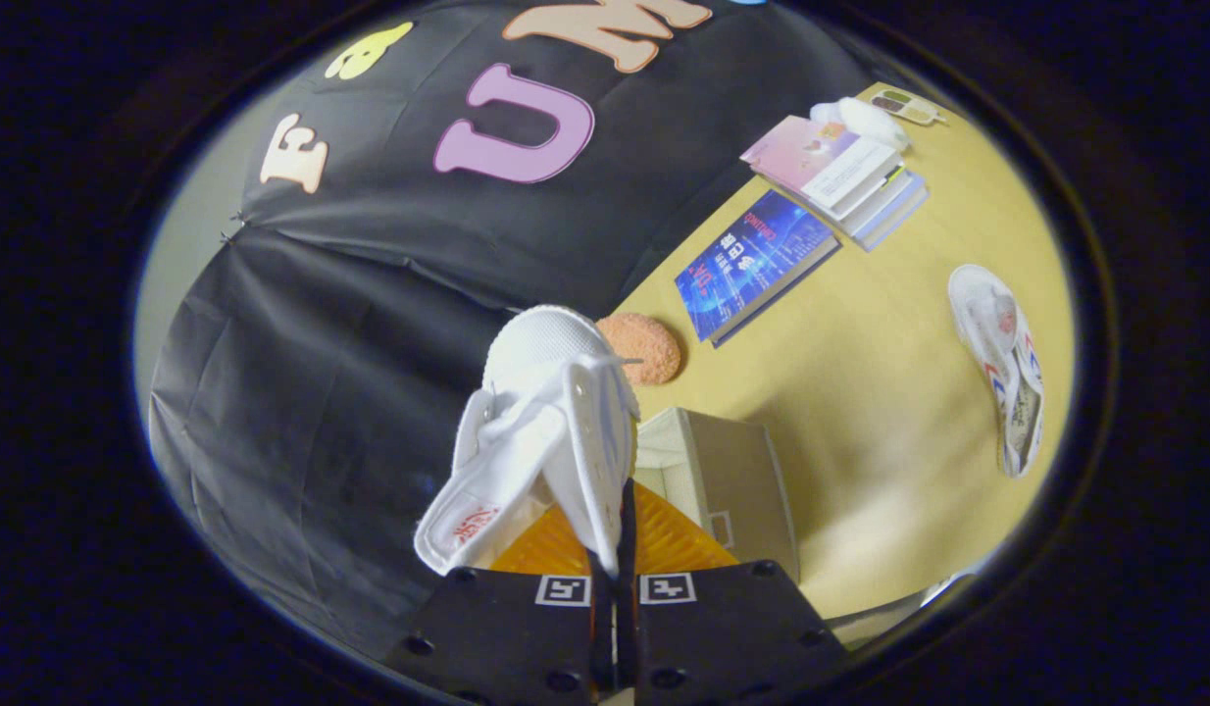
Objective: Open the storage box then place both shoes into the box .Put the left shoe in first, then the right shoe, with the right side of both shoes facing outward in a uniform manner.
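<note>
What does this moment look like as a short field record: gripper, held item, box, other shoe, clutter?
gripper: gripper shut on the white shoe
held item: white shoe lifted, toe pointing away from the fingers
box: storage box open, just beyond the fingers, under the shoe
other shoe: second shoe lying on the yellow table, apart from the box
clutter: blue book, book stack, orange sponge

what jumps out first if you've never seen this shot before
A white shoe held up between the fingers of the gripper, which are shut on its side. Just beyond it the open storage box sits on the yellow table, next to an orange sponge. Farther off, the other shoe lies on its side, with books stacked near the table's far edge.
</note>
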Demonstrator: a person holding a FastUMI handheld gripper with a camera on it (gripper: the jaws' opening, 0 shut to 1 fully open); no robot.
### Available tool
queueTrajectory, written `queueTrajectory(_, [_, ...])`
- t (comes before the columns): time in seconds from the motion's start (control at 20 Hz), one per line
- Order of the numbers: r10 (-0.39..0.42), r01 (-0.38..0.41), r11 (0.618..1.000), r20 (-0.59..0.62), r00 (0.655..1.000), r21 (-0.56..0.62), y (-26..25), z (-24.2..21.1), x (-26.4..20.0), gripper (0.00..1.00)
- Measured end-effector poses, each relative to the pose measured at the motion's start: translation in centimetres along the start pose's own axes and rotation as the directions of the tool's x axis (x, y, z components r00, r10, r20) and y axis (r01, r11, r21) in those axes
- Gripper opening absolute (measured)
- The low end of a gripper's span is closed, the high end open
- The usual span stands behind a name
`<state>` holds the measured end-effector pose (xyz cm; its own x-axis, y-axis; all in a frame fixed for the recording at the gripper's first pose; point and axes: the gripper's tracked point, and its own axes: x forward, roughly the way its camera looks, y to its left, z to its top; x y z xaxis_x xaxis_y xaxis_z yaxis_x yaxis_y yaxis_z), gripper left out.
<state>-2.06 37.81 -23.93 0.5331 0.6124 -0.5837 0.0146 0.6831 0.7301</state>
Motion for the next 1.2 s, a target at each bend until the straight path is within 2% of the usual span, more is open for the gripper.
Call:
queueTrajectory(0.25, [-0.088, 0.087, 0.996, -0.075, 0.993, -0.015, 0.7, -5.4, 5.1, 0.04])
queueTrajectory(0.45, [-0.209, 0.206, 0.978, -0.1, 0.973, -0.045, -1.4, -8.7, 8.8, 0.04])
queueTrajectory(0.6, [-0.272, 0.265, 0.961, -0.111, 0.956, -0.075, -2.6, -10.3, 10.7, 0.04])
queueTrajectory(1.05, [-0.407, 0.391, 0.912, -0.147, 0.902, -0.127, -5.6, -13.1, 13.2, 0.05])
queueTrajectory(1.15, [-0.416, 0.396, 0.908, -0.172, 0.893, -0.136, -6.1, -13.9, 13.7, 0.05])
queueTrajectory(1.2, [-0.404, 0.385, 0.913, -0.179, 0.897, -0.133, -5.7, -14.0, 13.9, 0.1])
